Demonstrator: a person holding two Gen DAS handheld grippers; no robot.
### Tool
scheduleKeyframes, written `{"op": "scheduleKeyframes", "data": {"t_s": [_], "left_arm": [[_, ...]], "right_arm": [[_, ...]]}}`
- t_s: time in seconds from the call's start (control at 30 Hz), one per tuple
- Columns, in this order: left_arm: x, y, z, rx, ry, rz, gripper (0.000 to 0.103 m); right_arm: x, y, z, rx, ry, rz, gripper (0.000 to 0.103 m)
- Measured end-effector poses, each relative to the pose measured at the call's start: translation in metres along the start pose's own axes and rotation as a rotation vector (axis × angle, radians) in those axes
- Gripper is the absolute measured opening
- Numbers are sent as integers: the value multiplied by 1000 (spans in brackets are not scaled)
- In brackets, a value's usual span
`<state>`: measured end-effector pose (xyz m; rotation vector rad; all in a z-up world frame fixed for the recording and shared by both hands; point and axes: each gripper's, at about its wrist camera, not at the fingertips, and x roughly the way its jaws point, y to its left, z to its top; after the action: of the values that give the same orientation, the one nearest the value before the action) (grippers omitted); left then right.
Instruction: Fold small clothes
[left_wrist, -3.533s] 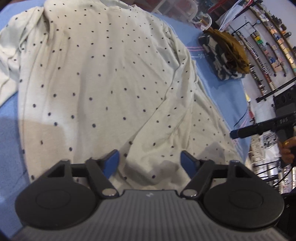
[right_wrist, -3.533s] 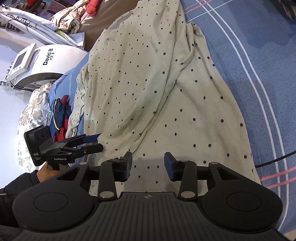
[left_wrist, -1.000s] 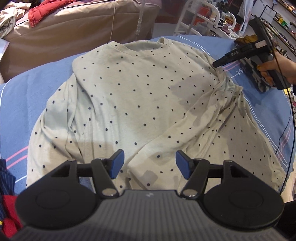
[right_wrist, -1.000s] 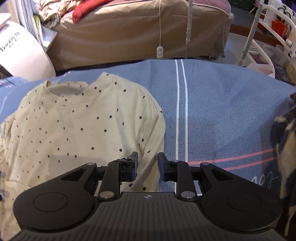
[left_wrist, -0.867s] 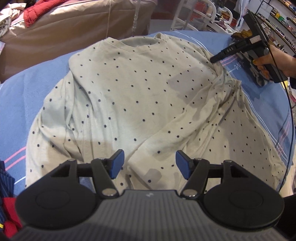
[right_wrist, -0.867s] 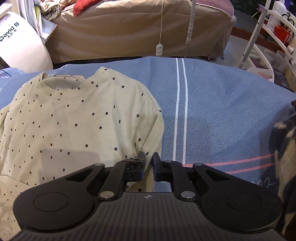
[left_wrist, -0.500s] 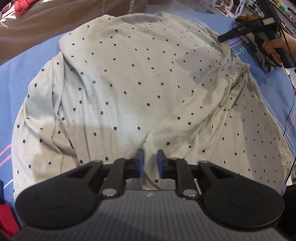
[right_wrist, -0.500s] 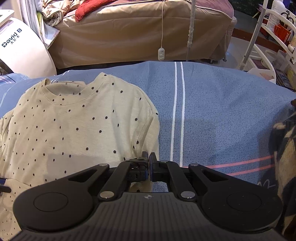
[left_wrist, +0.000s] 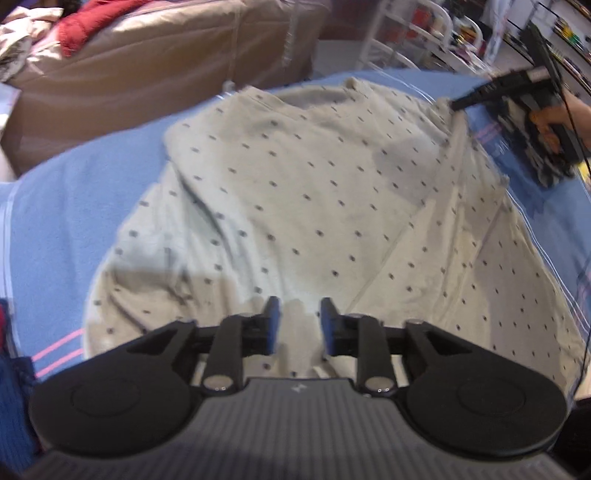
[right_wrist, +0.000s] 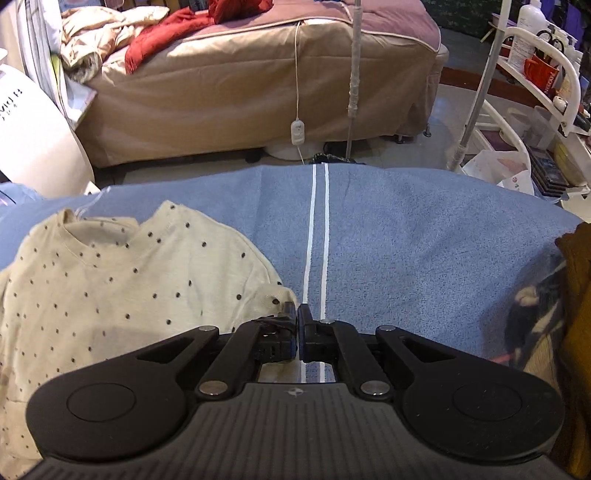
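Observation:
A cream shirt with small dark dots (left_wrist: 314, 206) lies spread face up on a blue striped cloth (left_wrist: 77, 206), neck at the far end. My left gripper (left_wrist: 298, 323) sits over the shirt's near hem with its jaws a small gap apart; the view is blurred and I cannot tell whether cloth is pinched. My right gripper (right_wrist: 297, 325) is shut on the shirt's right shoulder edge (right_wrist: 280, 295), and it also shows at the far right of the left wrist view (left_wrist: 458, 105). The shirt (right_wrist: 122, 280) fills the left of the right wrist view.
A brown covered bed (right_wrist: 258, 81) with red and cream bedding stands beyond the cloth. A white rack (right_wrist: 517, 122) is at the far right. Folded dark and mustard clothes (right_wrist: 561, 295) lie at the right edge. A white machine (right_wrist: 33, 147) stands at left.
My right gripper closed on the shirt's shoulder edge and now lifts it slightly. My left gripper closed to a narrow gap at the hem, then rose and drew back; its gap now looks wider.

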<state>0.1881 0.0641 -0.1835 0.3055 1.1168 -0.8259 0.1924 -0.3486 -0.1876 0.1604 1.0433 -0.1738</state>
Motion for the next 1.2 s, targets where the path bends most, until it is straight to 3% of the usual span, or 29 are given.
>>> {"op": "scheduleKeyframes", "data": {"t_s": [0.07,0.3,0.5,0.7,0.8,0.93,1.13,1.2], "left_arm": [[9,-6,-5,9,25,-14,40],[10,-10,-31,-42,34,-49,50],[16,7,-47,-216,26,-104,45],[9,30,-61,-432,-58,-191,41],[9,37,-67,-461,-51,-186,39],[21,36,-67,-477,-4,-200,18],[29,25,-63,-475,-12,-191,17],[29,24,-61,-486,-27,-167,11]], "right_arm": [[1,-1,-1,5,4,-4,2],[1,-5,-5,-4,14,-8,2],[2,-5,-7,13,20,-4,2],[5,-10,-7,42,32,2,3],[5,-9,-8,36,35,1,3],[6,-6,-7,27,34,0,3],[6,-5,-7,23,35,-2,3],[6,-4,-7,22,37,-4,3]]}}
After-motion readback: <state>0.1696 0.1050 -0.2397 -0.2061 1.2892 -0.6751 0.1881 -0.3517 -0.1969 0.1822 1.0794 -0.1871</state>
